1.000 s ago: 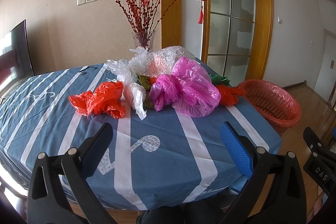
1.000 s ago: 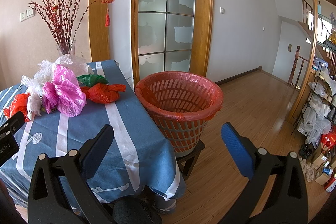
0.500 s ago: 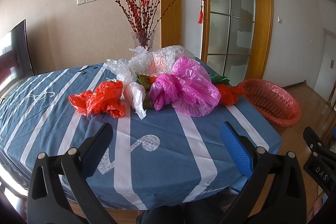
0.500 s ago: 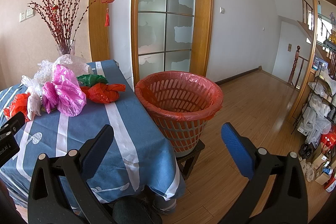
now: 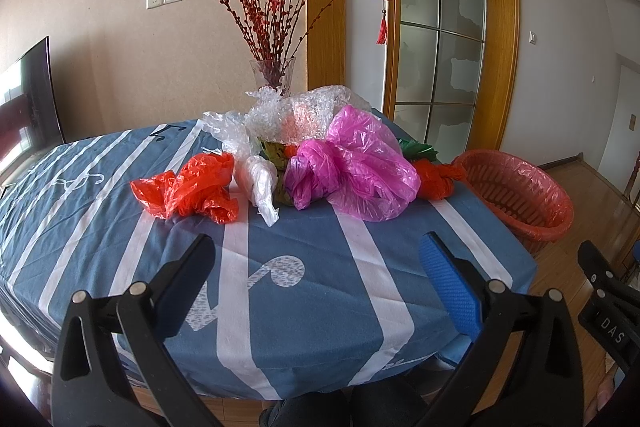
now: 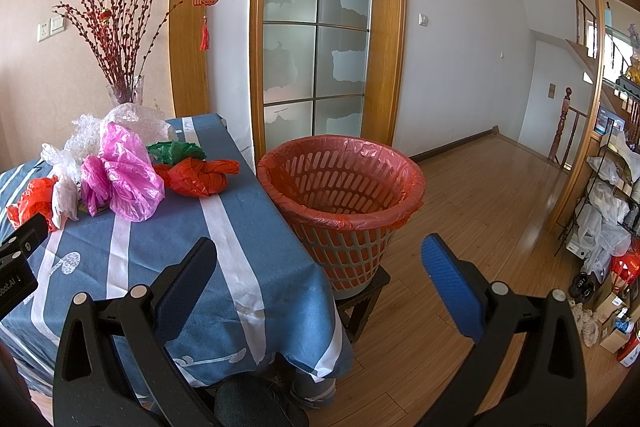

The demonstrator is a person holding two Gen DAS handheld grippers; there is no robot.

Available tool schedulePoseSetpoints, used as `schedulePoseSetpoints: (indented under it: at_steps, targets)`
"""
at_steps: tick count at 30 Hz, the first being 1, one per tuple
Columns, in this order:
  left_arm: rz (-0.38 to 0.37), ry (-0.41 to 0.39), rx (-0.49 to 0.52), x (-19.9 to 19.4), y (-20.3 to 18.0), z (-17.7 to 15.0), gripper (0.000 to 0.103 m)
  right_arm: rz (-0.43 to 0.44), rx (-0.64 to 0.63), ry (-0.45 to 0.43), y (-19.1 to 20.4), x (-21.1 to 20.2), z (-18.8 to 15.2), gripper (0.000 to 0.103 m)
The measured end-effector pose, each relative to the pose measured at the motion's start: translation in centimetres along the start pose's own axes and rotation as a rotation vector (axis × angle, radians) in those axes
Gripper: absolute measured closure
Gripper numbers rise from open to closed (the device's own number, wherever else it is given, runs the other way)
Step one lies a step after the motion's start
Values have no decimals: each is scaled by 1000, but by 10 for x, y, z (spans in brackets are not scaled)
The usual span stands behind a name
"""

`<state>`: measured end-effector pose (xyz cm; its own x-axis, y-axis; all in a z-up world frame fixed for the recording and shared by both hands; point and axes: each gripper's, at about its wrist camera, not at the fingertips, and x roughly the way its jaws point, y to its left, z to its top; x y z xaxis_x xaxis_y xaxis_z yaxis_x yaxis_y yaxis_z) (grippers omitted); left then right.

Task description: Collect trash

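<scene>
**Desk:** What does the table (image 5: 304, 291) hold?

**Photographer:** Crumpled plastic trash, heaped mid-table before a vase (image 5: 273, 77) of red twigs. A pink bag (image 5: 360, 171) sits at the centre; a red bag (image 5: 192, 189) lies left of it, a white bag (image 5: 260, 183) between the two, bubble wrap (image 5: 296, 117) behind. A second, knotted red bag (image 6: 200, 177) and a green bag (image 6: 176, 151) lie on the pink bag's far right, both half hidden behind it in the left view.

**Desk:** And the grippers?

**Photographer:** The left gripper (image 5: 316, 281) hangs over the table's near edge, fingers spread wide, nothing between them. The right gripper (image 6: 320, 281) is equally wide apart and empty, facing the basket (image 6: 340, 195), which stands on a stool just off the table's right end, lined in red plastic. The basket's floor can't be seen. Something dark wedged under the pink bag is unreadable.
</scene>
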<state>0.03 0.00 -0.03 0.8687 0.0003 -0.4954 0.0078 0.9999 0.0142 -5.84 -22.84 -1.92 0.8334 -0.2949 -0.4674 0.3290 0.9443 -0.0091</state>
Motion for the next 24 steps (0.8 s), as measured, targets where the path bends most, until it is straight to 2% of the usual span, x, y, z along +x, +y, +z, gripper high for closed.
schedulePoseSetpoints:
  at_steps: [22,24]
  targets:
    - [0,4,-1,0,0,0,4,0,0,2,-1,0,-1,2]
    - [1,6,0,3,-4,-8,4,2,1,6,-1,0,-1,2]
